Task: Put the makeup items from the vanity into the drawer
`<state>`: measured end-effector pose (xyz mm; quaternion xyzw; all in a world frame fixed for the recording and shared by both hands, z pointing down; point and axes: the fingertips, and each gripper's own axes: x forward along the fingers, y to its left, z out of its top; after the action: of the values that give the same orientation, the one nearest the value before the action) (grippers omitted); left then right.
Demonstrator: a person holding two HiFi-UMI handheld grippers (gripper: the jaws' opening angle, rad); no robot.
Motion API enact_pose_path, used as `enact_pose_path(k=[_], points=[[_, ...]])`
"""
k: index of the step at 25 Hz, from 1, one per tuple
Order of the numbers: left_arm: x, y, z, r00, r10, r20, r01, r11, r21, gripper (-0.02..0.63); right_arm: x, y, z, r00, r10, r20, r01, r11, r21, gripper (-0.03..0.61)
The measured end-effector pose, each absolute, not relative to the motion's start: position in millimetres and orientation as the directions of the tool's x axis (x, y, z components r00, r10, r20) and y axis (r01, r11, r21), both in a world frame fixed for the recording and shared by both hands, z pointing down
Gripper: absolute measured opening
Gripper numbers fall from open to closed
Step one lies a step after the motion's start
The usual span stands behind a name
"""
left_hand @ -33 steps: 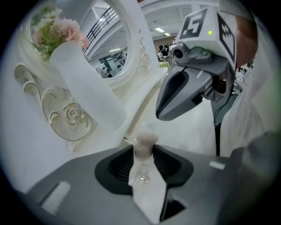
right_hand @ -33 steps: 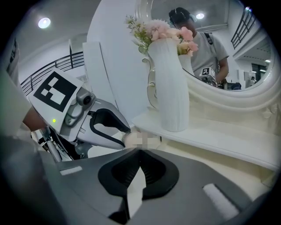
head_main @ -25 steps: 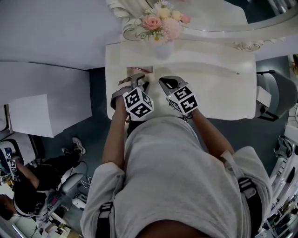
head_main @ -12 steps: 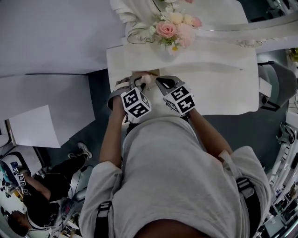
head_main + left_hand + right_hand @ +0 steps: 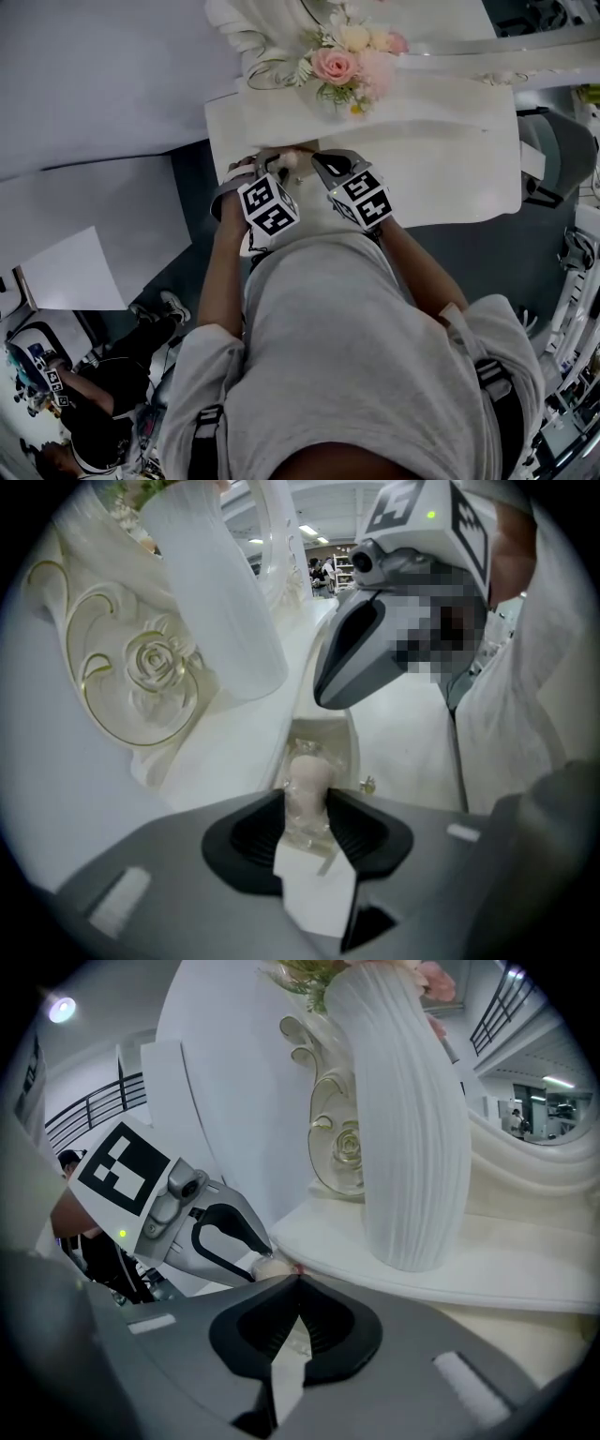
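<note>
Your left gripper (image 5: 307, 797) has its fingers (image 5: 354, 825) clamped on a pale pink makeup piece (image 5: 307, 775) in clear wrap, which stands up between the pads with its rounded end pointing away from you. Straight beyond it lies the open drawer (image 5: 328, 741), a narrow cream slot with a small knob (image 5: 367, 784) at its right edge; whether the piece touches the drawer you cannot tell. Your right gripper (image 5: 298, 1281) has its fingers (image 5: 330, 1324) together at the tips, with nothing held between them. It sits just beside the left one, and in the left gripper view its tip hangs above the drawer's right side, so room over the slot is tight. Past both grippers the raised ledge (image 5: 441, 1279) runs across, its front edge close to the fingertips, and the ribbed white vase (image 5: 412, 1129) stands on it just behind them, with the flowers (image 5: 349, 61) above. To the left of the vase rises the mirror frame (image 5: 150, 667) with its carved rose. In the head view the left edge of the worktop (image 5: 450, 164) is near your left gripper, with the dark floor (image 5: 192, 178) beyond it, while a wide bare stretch of worktop opens to the right of your right gripper.
</note>
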<state>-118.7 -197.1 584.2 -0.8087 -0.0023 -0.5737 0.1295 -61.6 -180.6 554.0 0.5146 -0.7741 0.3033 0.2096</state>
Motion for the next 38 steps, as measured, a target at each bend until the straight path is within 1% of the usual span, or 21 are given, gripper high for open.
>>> enact_pose_path(k=[9,19,24,27,32,36,38], points=[[-115,-199,594,0.315,-0.137,0.939,0.180,-0.963,-0.201,0.147,-54,-184,556,-0.385,-0.664,0.641,-0.923,0.287,-0.258,0.000],[-111,-200,593,0.332,-0.138,0.933,0.145,-0.970,-0.195,0.156,-45,-175,553,-0.380,-0.662,0.646,-0.925,0.283,-0.254,0.000],[-113,-199,589,0.333,-0.161,0.929,0.128,-0.968,-0.214,0.156,-42,-169,551,-0.376,-0.670,0.640,-0.926,0.281,-0.250,0.000],[-112,-198,581,0.353,-0.186,0.917,0.091,-0.969,-0.232,0.156,-42,-166,549,-0.379,-0.677,0.631,-0.925,0.285,-0.251,0.000],[-108,-191,565,0.414,-0.220,0.883,-0.015,-0.972,-0.235,0.153,-45,-160,542,-0.390,-0.685,0.616,-0.921,0.296,-0.254,0.000],[-108,-183,558,0.441,-0.244,0.864,-0.088,-0.969,-0.229,0.136,-45,-156,536,-0.396,-0.700,0.594,-0.918,0.306,-0.251,0.000],[-105,-177,555,0.457,-0.248,0.854,-0.126,-0.969,-0.214,0.116,-43,-152,532,-0.398,-0.713,0.577,-0.917,0.311,-0.248,0.000]])
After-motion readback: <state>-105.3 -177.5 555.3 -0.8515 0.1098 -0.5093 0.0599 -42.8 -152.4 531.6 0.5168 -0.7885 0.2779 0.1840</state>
